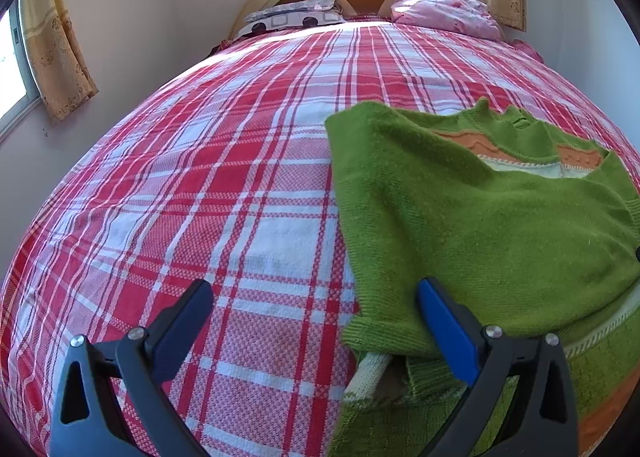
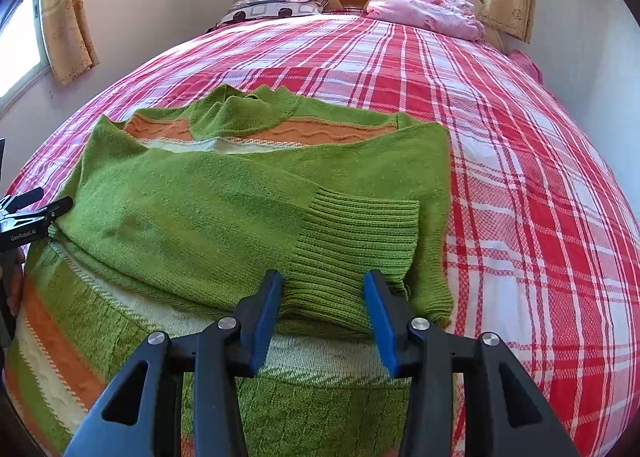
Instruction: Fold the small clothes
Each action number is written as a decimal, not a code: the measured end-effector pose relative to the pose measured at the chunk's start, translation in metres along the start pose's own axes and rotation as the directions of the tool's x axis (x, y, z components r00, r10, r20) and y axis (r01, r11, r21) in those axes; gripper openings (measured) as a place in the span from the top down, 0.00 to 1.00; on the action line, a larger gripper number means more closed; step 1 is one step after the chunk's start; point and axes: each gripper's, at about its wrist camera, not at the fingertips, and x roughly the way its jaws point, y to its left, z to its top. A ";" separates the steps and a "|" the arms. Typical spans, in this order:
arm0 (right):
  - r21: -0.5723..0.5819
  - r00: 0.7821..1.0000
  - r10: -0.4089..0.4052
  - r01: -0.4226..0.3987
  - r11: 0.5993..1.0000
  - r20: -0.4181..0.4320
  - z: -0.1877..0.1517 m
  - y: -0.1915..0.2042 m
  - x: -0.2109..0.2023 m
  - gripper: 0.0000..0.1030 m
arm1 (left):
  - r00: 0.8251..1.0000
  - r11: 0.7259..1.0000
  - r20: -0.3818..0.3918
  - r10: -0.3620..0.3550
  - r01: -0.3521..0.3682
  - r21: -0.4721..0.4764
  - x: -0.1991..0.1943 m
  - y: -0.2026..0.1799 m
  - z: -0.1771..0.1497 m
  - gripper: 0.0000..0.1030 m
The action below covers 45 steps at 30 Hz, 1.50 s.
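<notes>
Green sweater (image 2: 224,193) spread on plaid bedspread (image 2: 540,177), both sleeves folded across chest; bottom-half fold next, needing hem grips. Ribbed cuff (image 2: 352,233) just ahead of right gripper (image 2: 322,285), part-spread, pinching nothing. Left gripper (image 1: 316,297) wide apart at sweater's left edge

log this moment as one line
sweater: green, on plaid bed, sleeves folded in | right tool: open around ribbed cuff | left tool: open at sweater's edge
</notes>
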 end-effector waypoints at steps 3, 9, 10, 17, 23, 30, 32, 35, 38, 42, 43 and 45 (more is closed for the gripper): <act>-0.008 1.000 -0.024 0.024 1.000 0.007 0.002 0.004 0.003 0.55 | 1.000 1.000 -0.002 -0.001 0.001 0.003 0.001 -0.001 0.001 0.00; -0.015 0.998 -0.039 0.040 0.999 0.039 -0.001 0.005 0.002 0.54 | 1.000 1.000 0.004 -0.012 0.012 -0.001 -0.001 0.000 0.001 0.00; -0.021 0.998 -0.046 0.047 0.999 0.044 -0.002 0.006 0.002 0.54 | 1.000 1.000 0.006 -0.013 0.013 -0.002 -0.001 0.000 0.001 0.00; 0.007 0.999 -0.005 0.005 1.000 0.034 0.002 0.000 -0.001 0.54 | 1.000 1.000 0.015 -0.018 0.018 -0.006 -0.010 0.001 0.002 0.00; 0.025 0.997 -0.001 -0.001 1.000 0.071 0.000 0.004 -0.022 0.50 | 0.997 0.999 0.055 -0.046 0.047 -0.017 -0.038 0.006 -0.004 0.00; 0.005 0.996 0.050 -0.051 0.999 0.078 -0.012 0.018 -0.048 0.49 | 0.992 0.996 0.099 -0.084 0.083 0.009 -0.075 0.005 -0.013 0.00; 0.002 0.995 0.062 -0.062 0.998 0.078 -0.017 0.021 -0.055 0.48 | 0.990 0.996 0.113 -0.091 0.090 0.008 -0.084 0.006 -0.017 0.00; 0.003 0.994 0.074 -0.075 0.997 0.075 -0.027 0.026 -0.063 0.47 | 0.987 0.995 0.127 -0.103 0.103 0.005 -0.096 0.007 -0.024 0.00; 0.011 0.993 0.090 -0.091 0.996 0.074 -0.038 0.029 -0.072 0.47 | 0.985 0.993 0.122 -0.118 0.118 0.013 -0.103 0.006 -0.032 0.00; 0.015 0.991 0.112 -0.114 0.993 0.075 -0.055 0.036 -0.086 0.47 | 0.983 0.991 0.123 -0.133 0.132 0.016 -0.116 0.004 -0.047 0.00; 0.018 0.990 0.116 -0.118 0.993 0.076 -0.058 0.038 -0.087 0.47 | 0.983 0.990 0.122 -0.138 0.138 0.013 -0.119 0.003 -0.051 0.00; 0.020 0.989 0.129 -0.131 0.991 0.075 -0.066 0.042 -0.093 0.47 | 0.982 0.988 0.117 -0.151 0.151 0.012 -0.125 0.002 -0.061 0.00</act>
